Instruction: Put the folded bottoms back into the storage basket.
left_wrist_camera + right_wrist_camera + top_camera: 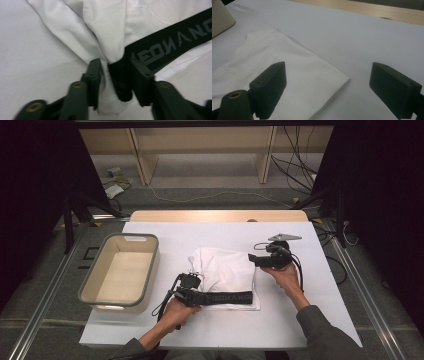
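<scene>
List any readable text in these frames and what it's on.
"ONANO" reads on the black waistband of the white garment, upside down in the high view.
In the left gripper view the same band shows mirrored letters, roughly "EON ANO"; the ends are cut off or bunched between the jaws of the left gripper.
No other text.

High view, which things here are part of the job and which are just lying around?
In use: white garment, its black waistband, left gripper shut on it, right gripper open beside it, likely the bin.
Lying about: floor cables, wooden shelf.
</scene>
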Demonstrator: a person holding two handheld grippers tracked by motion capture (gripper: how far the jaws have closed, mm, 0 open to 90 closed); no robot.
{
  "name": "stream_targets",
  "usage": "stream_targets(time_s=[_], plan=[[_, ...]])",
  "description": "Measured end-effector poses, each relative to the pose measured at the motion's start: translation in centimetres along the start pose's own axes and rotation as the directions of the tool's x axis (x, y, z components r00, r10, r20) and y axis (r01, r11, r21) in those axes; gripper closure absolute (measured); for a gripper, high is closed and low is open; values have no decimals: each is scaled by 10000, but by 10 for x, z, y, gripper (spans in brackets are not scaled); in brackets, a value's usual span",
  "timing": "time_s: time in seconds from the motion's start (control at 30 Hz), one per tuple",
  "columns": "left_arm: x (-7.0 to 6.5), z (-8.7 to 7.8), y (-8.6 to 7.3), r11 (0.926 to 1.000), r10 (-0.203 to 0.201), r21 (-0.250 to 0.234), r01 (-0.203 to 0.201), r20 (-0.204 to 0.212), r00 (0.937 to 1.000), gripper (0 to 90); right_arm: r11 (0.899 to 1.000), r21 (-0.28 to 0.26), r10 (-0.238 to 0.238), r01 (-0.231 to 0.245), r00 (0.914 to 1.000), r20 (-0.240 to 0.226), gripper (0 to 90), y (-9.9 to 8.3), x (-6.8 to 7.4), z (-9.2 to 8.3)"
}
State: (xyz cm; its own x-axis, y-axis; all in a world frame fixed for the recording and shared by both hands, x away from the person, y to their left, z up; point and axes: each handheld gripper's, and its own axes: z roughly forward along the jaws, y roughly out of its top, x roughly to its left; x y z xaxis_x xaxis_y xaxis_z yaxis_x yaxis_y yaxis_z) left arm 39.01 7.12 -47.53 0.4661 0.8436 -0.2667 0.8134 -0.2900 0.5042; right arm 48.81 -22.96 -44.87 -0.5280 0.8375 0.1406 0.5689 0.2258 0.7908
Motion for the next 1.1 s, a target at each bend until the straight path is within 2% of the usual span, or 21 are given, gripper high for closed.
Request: stream_targets(time_s=[0.03,0.07,0.1,0.23,0.53,0.6,0.73,0.8,0.9,1.0,1.1], plan=[[3,1,0,9995,-325,16,325,441,9985,693,10000,0,0,0,10000,0,148,0,0,0],[5,1,1,9990,-453,39,451,592,9972,730,9997,208,128,-127,9999,-32,148,3,-1,3],[5,2,1,9992,-393,41,391,619,9973,745,9991,384,168,-166,9998,-49,148,5,-2,7],[11,2,1,9973,-738,24,740,1016,9921,804,9912,1268,375,-375,9993,24,141,8,-8,27],[14,1,1,9966,-817,3,825,1398,9868,817,9786,1953,631,-650,9979,157,114,13,-15,50],[12,0,2,9970,-762,-23,773,1411,9871,818,9765,2020,728,-756,9971,210,148,13,-16,54],[11,-1,2,9973,-719,-56,736,1483,9863,819,9680,2420,590,-670,9975,401,186,10,-16,65],[11,-2,3,9976,-667,-72,686,1527,9860,819,9706,2339,468,-567,9978,477,276,10,-14,65],[11,-2,3,9975,-675,-98,699,1563,9854,819,9699,2402,350,-392,9992,216,386,11,-10,64],[11,-2,3,9975,-668,-117,695,1593,9850,819,9672,2530,129,-229,9991,412,600,11,-4,64],[11,-3,3,9975,-663,-131,694,1644,9842,820,9617,2641,719,-734,9973,153,788,11,-8,63]])
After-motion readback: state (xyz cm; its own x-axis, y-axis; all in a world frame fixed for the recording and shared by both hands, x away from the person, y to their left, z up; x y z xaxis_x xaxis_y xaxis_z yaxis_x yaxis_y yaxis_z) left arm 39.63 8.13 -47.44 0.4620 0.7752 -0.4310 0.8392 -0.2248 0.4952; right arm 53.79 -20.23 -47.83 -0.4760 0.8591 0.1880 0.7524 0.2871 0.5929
